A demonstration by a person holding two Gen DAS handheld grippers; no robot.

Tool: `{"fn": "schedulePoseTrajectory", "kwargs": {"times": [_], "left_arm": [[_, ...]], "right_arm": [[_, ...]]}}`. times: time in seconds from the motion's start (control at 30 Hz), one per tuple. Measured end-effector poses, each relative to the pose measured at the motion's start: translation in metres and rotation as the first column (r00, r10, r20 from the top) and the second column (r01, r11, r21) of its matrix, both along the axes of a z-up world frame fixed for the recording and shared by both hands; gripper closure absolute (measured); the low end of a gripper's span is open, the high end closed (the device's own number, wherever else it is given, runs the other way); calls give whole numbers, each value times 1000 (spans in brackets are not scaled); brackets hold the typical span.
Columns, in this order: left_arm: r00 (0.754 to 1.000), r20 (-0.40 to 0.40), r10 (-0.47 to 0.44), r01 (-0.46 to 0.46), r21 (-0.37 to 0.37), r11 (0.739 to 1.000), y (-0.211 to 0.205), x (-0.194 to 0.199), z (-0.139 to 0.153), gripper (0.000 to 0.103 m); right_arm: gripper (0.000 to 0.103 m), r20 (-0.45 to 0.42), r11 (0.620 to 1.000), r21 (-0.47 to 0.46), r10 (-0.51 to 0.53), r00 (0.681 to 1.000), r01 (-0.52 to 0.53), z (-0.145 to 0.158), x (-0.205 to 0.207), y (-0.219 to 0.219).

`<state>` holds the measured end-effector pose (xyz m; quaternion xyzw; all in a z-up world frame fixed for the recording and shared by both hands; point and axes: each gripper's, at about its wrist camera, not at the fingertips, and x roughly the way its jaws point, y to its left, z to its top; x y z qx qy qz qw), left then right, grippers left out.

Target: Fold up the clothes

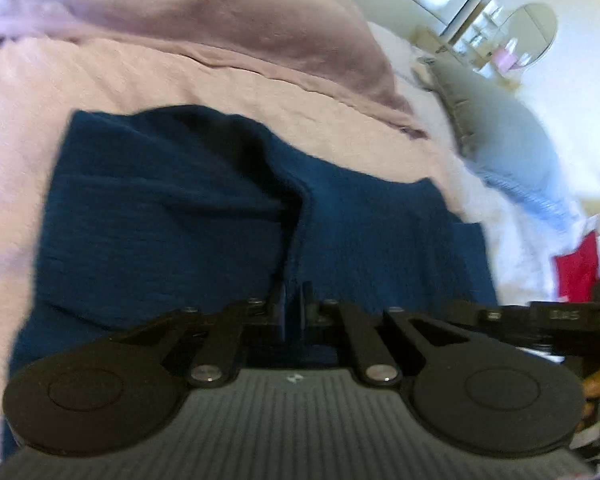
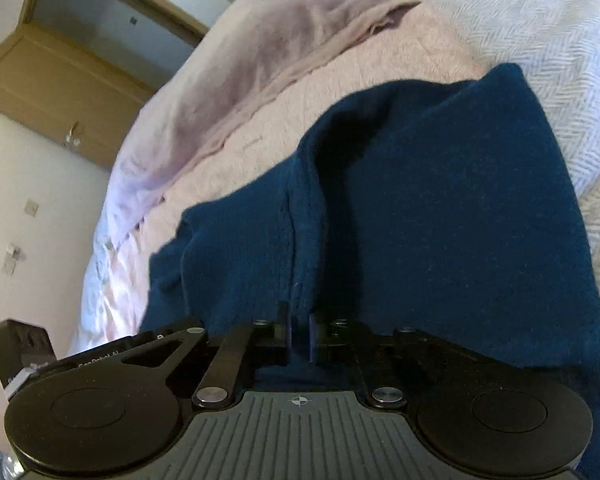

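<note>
Pinching near edges of the dark blue knit garment (image 1: 172, 216) on the bed (image 2: 560, 40), left gripper (image 1: 294, 308) and right gripper (image 2: 299, 334) grip narrowly; soft, limp, light cloth.

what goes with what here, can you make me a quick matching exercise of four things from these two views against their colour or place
Things:
1. knitted garment pinched by both grippers
2. fuzzy blanket under the garment
3. herringbone-weave bedspread
4. red cloth

Descriptions:
A. white, on the right side of the right wrist view
B. dark blue, creased into a fold
C. at the far right edge of the left wrist view
D. pale pink, spread over the bed

Pairs: 1-B, 2-D, 3-A, 4-C

The left gripper and the right gripper each hold an edge of the garment.
</note>
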<state>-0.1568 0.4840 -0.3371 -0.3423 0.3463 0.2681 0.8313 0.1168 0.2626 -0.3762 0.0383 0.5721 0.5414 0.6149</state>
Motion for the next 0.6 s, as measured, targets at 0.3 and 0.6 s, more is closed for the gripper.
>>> {"fn": "schedulePoseTrajectory", "kwargs": {"times": [0.3, 0.6], "left_arm": [[998, -61, 26, -17, 144, 989, -28, -5, 39, 95], [991, -136, -19, 40, 153, 987, -38, 3, 7, 88]], "right_arm": [[70, 267, 997, -42, 67, 961, -58, 46, -19, -10], [70, 501, 980, -155, 185, 845, -122, 24, -63, -6]]}}
